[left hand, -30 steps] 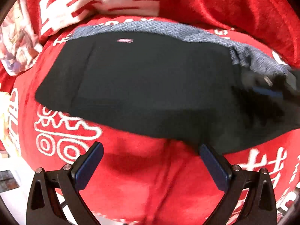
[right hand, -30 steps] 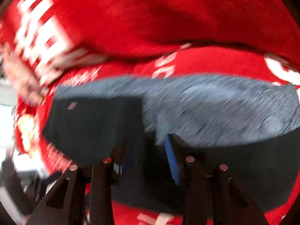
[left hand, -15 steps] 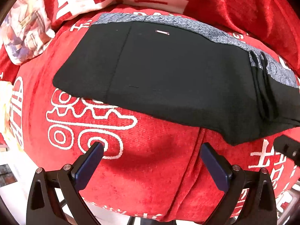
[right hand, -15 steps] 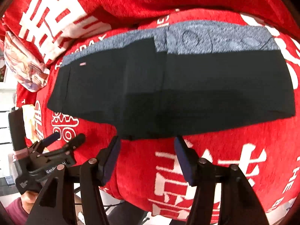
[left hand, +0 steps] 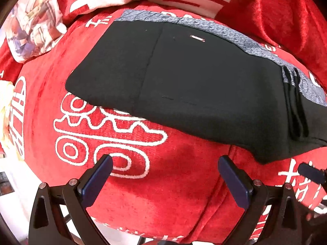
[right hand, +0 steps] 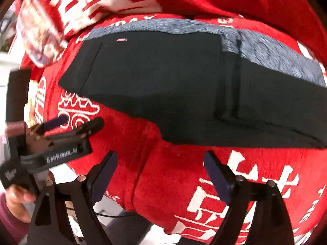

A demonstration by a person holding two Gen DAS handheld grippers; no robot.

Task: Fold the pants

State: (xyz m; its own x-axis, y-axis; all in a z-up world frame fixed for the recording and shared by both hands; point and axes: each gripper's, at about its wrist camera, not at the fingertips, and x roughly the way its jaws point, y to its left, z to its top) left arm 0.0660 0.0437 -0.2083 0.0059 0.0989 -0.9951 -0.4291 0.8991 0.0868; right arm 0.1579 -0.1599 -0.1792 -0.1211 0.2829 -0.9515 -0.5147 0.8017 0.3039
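pants (left hand: 204,85): right end cut off at 3 o'clock in the left wrist view, and cut at 3 o'clock in the right wrist view too. Small label (right hand: 121,39) near the grey band, text too small to read. Right wrist view smeared toward 10–11 o'clock; printed cushion (right hand: 38,34) there unreadable. right gripper (left hand: 311,172): only a tip shows at 4 o'clock in the left view. Hand (right hand: 15,200) on the left gripper (right hand: 79,124) cut by the 8 o'clock edge.
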